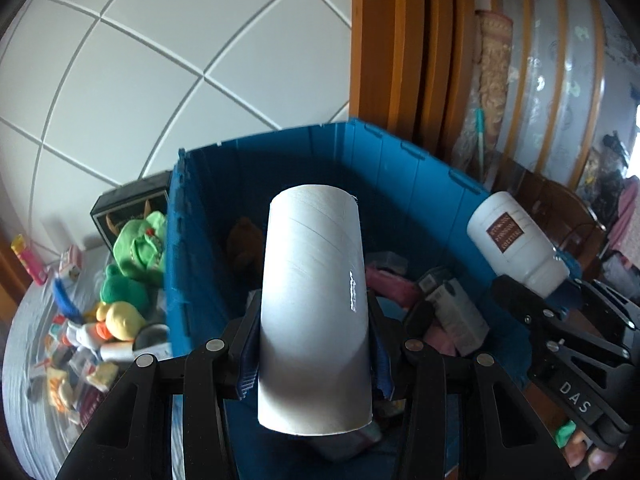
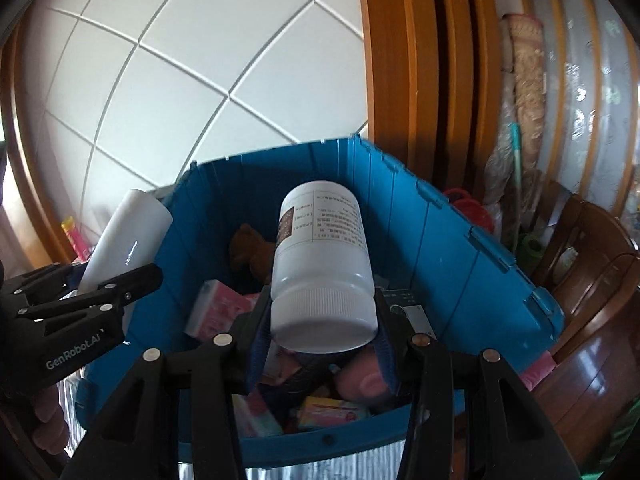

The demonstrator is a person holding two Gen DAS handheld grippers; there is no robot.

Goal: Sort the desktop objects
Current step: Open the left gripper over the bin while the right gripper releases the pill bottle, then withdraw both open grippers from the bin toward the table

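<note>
Left gripper: clamped on a white tube, pads pressed to both sides, held above the open blue bin. Tube's near end cut by shadow; far end tilted toward the bin's back wall. Pads mostly hidden behind the tube, only blue edges showing.

Right gripper: clamped on a white bottle, cap toward the camera, also above the bin. Print on its label too small to read. Same bottle seen from the left wrist at the right edge, label brown, lettering blurred.

Inside the bin: a brown plush in the back, half in shadow and partly blocked by tube or bottle; pink packs and small boxes lower down, many covered by the grippers and hard to tell apart.

Left of the bin, on a pale cloth: a green plush, a yellow toy, a black box partly behind the plush, and a blurred heap of small packets, not separable.

Bottom right of the left view: fingers of a hand, cut off by the frame. Bottom left of the right view: more fingers, dim, under the other gripper.
</note>
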